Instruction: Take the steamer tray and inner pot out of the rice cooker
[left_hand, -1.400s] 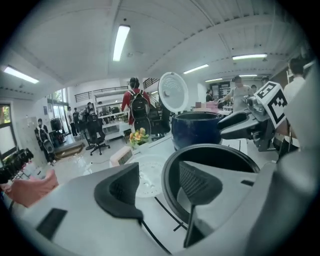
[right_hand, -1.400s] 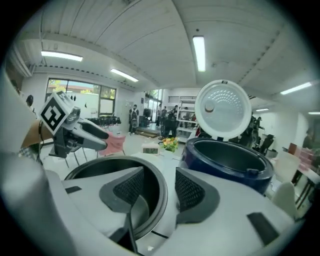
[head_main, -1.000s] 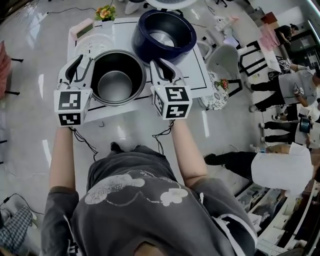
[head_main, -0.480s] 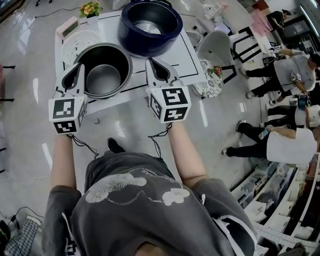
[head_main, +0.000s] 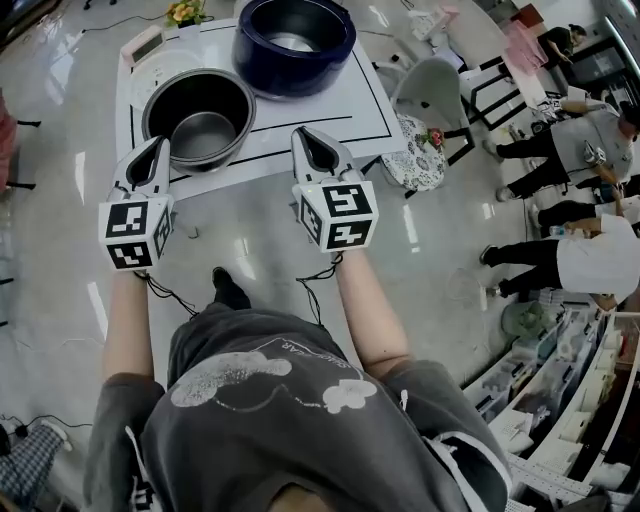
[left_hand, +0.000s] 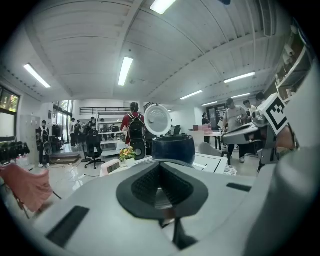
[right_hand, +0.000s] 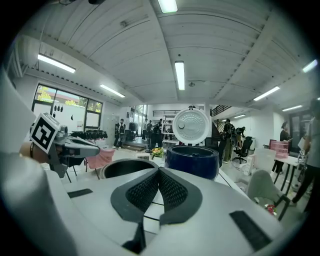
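Now the dark round inner pot (head_main: 196, 116) stands upright, empty.

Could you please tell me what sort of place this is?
Probably an open-plan office or lab: ceiling strip lights, office chairs, people standing about, and a white table holding the rice cooker.

Left gripper (left_hand: 160, 172) fills the lower frame. Jaws together, dark ribbed pads (left_hand: 142, 186) meeting, nothing between them. Beyond the tips, a blue cooker (left_hand: 173, 149) stands on a white table (left_hand: 216, 161), its round white lid (left_hand: 157, 120) upright behind it. Flowers (left_hand: 126, 153) left of the cooker. Right gripper (left_hand: 231, 135) at far right, marker cube (left_hand: 275, 112) showing. Person with backpack (left_hand: 134, 128) in the background.
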